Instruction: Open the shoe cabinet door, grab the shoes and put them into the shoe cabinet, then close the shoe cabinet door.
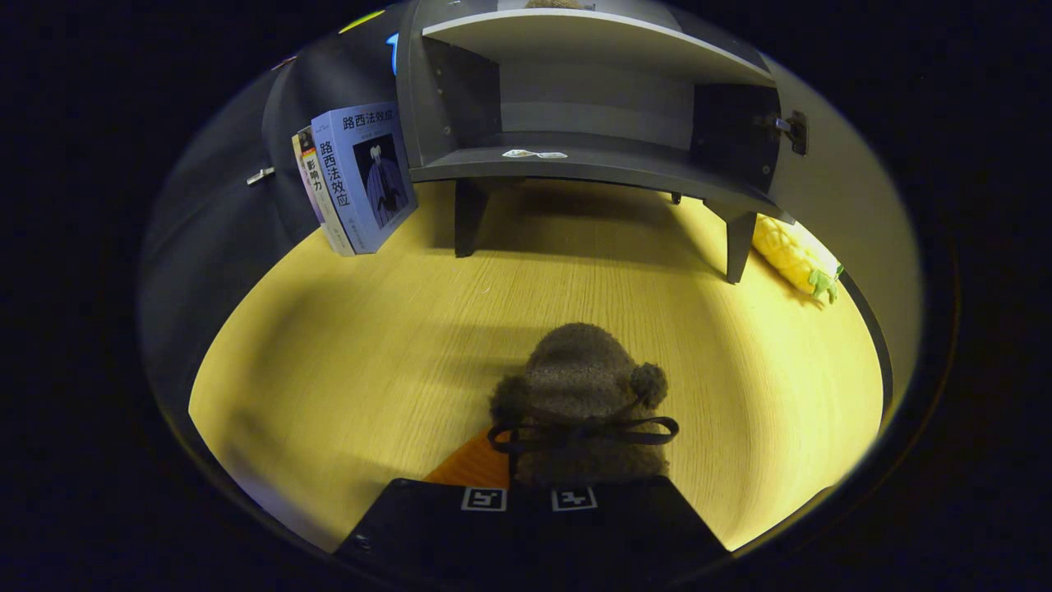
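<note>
A fuzzy brown shoe (pixel 579 382) with a black ribbon bow points away from me toward the cabinet, over the wooden table. My gripper (pixel 530 493) is shut on its heel end, and the fingers hide the rear of the shoe. Beyond it stands the grey shoe cabinet (pixel 592 164) on short legs. Its door (pixel 830 189) is swung wide open to the right. The lower shelf holds only a small white packet (pixel 534 154).
Two books (pixel 362 177) lean against the cabinet's left side. A yellow plush toy with a green end (pixel 793 255) lies by the cabinet's right leg, under the open door. Bare wooden tabletop (pixel 370 353) stretches between shoe and cabinet.
</note>
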The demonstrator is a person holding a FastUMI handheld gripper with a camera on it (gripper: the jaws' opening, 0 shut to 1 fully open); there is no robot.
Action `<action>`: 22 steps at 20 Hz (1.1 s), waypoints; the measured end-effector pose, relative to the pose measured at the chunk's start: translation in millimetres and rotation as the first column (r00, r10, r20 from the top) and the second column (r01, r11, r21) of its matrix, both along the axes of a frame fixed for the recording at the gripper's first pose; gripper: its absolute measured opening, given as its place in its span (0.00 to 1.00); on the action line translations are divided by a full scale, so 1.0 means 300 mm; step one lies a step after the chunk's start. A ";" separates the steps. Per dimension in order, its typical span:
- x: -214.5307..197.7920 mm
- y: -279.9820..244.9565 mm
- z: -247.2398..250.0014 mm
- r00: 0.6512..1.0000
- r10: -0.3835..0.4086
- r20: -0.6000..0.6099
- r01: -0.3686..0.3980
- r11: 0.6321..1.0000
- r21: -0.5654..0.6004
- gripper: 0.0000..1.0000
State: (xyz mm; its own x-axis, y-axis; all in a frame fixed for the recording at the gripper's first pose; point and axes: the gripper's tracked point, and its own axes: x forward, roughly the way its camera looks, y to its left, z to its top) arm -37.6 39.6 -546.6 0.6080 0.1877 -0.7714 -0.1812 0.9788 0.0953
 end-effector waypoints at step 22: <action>0.372 -0.104 1.229 0.879 -0.074 0.471 0.070 0.997 0.025 0.05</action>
